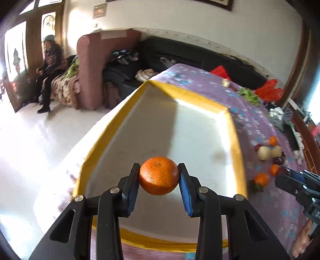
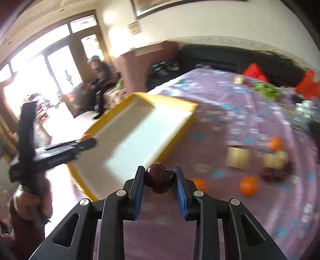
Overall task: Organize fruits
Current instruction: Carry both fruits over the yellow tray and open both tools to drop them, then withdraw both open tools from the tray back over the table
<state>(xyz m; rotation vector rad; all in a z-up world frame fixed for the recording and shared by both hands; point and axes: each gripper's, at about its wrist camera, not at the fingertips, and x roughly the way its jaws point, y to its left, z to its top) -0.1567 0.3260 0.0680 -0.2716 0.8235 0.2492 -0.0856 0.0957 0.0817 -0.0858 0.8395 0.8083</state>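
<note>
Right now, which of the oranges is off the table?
The orange clamped in the left tool, held above the yellow-rimmed tray. The other oranges lie loose on the purple tablecloth.

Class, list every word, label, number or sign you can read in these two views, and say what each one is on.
None can be read.
Wall plaque: lettering too blurred.
Framed picture on the wall: no legible text.
White marks on the right tongs at the left view's edge: cut off, unreadable.
</note>
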